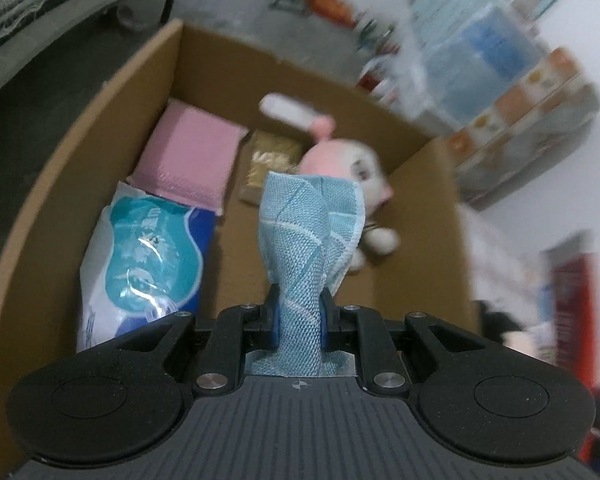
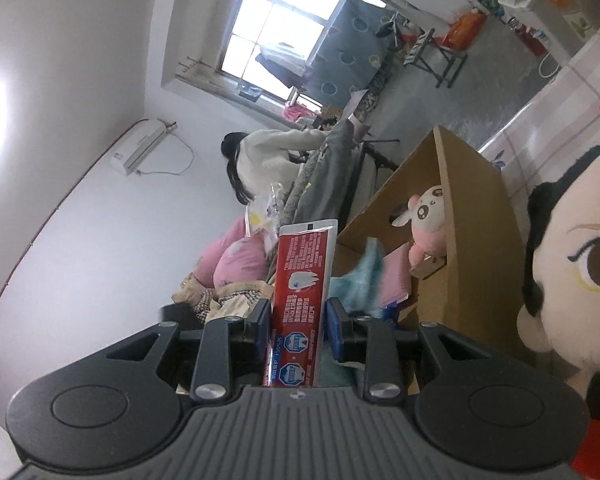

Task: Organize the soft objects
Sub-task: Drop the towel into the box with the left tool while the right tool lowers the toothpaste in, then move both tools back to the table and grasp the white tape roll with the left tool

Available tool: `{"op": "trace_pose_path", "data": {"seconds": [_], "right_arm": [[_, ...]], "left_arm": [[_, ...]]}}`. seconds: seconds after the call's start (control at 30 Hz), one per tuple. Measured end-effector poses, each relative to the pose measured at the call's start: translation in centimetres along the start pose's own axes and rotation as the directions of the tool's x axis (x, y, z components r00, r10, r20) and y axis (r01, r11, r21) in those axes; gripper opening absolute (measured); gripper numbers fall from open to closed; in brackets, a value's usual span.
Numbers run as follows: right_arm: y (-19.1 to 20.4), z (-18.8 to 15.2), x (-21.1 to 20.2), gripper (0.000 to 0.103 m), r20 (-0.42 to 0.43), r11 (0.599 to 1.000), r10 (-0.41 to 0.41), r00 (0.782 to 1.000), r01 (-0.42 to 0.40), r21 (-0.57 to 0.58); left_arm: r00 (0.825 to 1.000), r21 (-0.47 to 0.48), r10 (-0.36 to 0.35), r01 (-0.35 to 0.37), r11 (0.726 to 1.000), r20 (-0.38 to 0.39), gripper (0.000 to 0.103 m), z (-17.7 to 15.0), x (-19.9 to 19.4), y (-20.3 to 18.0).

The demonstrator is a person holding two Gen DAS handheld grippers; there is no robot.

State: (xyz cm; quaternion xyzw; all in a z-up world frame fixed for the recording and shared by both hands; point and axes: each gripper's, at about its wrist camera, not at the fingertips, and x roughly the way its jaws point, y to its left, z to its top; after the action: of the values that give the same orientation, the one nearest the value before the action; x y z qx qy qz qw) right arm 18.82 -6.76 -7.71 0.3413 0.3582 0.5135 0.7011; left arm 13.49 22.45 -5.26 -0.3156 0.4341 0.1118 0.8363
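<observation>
Box already holds pink pack, tissue pack, bunny. My left gripper pinches blue cloth above it; right gripper clamps toothpaste. Doll outside, still left

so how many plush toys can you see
2: a pink rabbit plush inside the cardboard box, and a black-haired doll plush outside it, close to the right camera. Others may be hidden.

A window lights the white wall, with an air conditioner mounted beside it. A person in a white sweater stands by a folding stool on the grey floor.
</observation>
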Motion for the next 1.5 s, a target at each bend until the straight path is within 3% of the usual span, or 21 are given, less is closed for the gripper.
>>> {"op": "trace_pose_path", "data": {"seconds": [0.2, 0.33, 0.5, 0.57, 0.8, 0.97, 1.1, 1.17, 1.23, 1.33, 1.4, 1.5], "right_arm": [[-0.6, -0.4, 1.0, 0.060, -0.008, 1.000, -0.015, 1.000, 0.015, -0.007], [-1.3, -0.5, 0.9, 0.060, -0.007, 1.000, -0.022, 1.000, 0.023, 0.003], [-1.0, -0.6, 0.1, 0.060, -0.009, 0.999, -0.044, 0.999, 0.044, -0.007], [-0.7, -0.6, -0.1, 0.060, -0.009, 0.998, -0.056, 0.998, 0.056, -0.012], [1.1, -0.8, 0.8, 0.060, -0.029, 0.992, -0.108, 0.994, 0.106, -0.065], [2.8, -0.6, 3.2, 0.060, -0.053, 0.970, -0.207, 0.977, 0.198, -0.145], [4.4, -0.8, 6.1, 0.061, -0.048, 0.905, -0.352, 0.935, 0.327, -0.274], [5.4, -1.2, 7.8, 0.061, -0.015, 0.831, -0.451, 0.892, 0.414, -0.371], [6.0, -1.9, 9.7, 0.061, 0.027, 0.730, -0.550, 0.834, 0.497, -0.469], [6.7, -3.2, 11.3, 0.061, 0.102, 0.614, -0.613, 0.783, 0.554, -0.562], [7.0, -3.8, 11.5, 0.061, 0.127, 0.583, -0.622, 0.773, 0.565, -0.583], [6.9, -4.2, 11.0, 0.061, 0.113, 0.607, -0.613, 0.782, 0.558, -0.567]], "left_arm": [[0.995, 0.035, 0.099, -0.098, 0.995, -0.028, 0.018, 0.9, 4.0, 0.4], [0.996, 0.031, 0.080, -0.079, 0.996, -0.035, 0.025, 1.2, 5.1, 0.7], [1.000, -0.024, 0.006, -0.006, 1.000, 0.029, 0.066, 1.5, 3.2, 1.3], [0.998, -0.030, -0.007, 0.009, 1.000, 0.057, 0.072, 1.4, 1.7, 1.5], [0.988, -0.101, -0.036, 0.052, 0.994, 0.152, 0.075, 0.0, -4.6, 3.5], [0.978, -0.121, -0.059, 0.085, 0.989, 0.200, 0.077, -0.8, -6.7, 4.5], [0.971, -0.129, -0.074, 0.105, 0.986, 0.227, 0.077, -1.4, -7.6, 5.5], [0.969, -0.126, -0.072, 0.103, 0.987, 0.235, 0.077, -1.7, -7.9, 5.8], [0.969, -0.132, -0.078, 0.112, 0.985, 0.234, 0.078, -1.9, -8.0, 6.1], [0.968, -0.138, -0.087, 0.122, 0.983, 0.235, 0.078, -2.3, -8.2, 6.5], [0.968, -0.132, -0.081, 0.115, 0.985, 0.237, 0.078, -2.4, -8.3, 6.3], [0.968, -0.119, -0.072, 0.103, 0.988, 0.239, 0.078, -2.6, -8.4, 5.8]]}}
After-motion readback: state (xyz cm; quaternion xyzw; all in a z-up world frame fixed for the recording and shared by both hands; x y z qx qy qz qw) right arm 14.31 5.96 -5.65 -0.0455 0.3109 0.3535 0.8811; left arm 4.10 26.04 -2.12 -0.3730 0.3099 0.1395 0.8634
